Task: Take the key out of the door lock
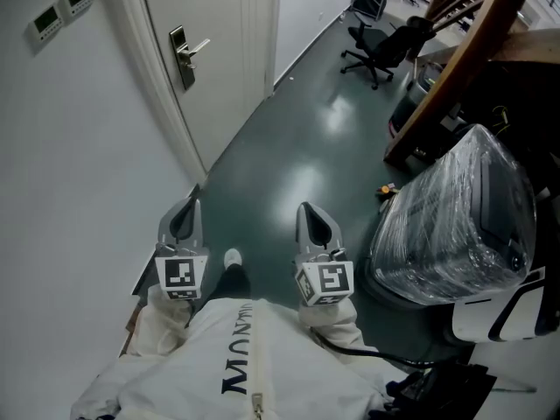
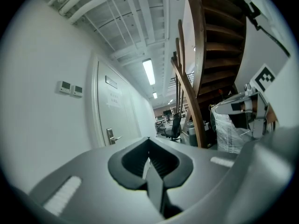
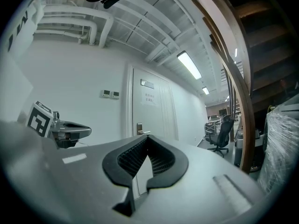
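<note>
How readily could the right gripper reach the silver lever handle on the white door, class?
Not yet, probably: the right gripper sits well short of the silver lever handle, though only bare dark green floor lies between.

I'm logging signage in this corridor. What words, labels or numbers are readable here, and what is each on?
"MUNUN", roughly: big dark letters on the white jacket, seen sideways, uncertain.
Door notice: print too small to read.
Door plate: blurred.
Wall panels: displays too small.
Left cube, right cube: patterns only, no words.
</note>
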